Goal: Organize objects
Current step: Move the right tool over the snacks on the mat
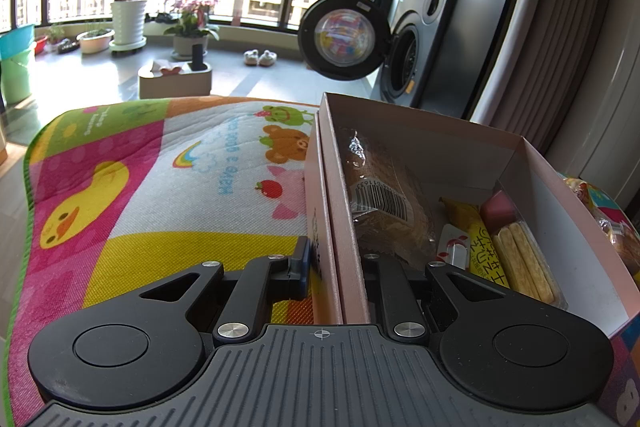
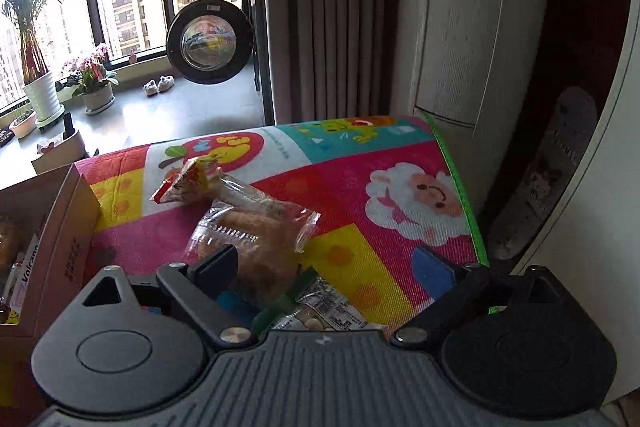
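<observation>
Both tools differ: left tool [image 1: 334, 267] clamps the box [image 1: 332, 187] wall, right tool [image 2: 332, 267] gapes over snacks [image 2: 256, 235].

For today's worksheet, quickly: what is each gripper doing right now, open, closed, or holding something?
Left gripper: closed on the near wall of the pink box.
Right gripper: open, holding nothing, fingers either side of the wrapped pastry.

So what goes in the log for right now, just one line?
left gripper: shut on box wall | right gripper: open over bread pack | mat: snacks left
</observation>
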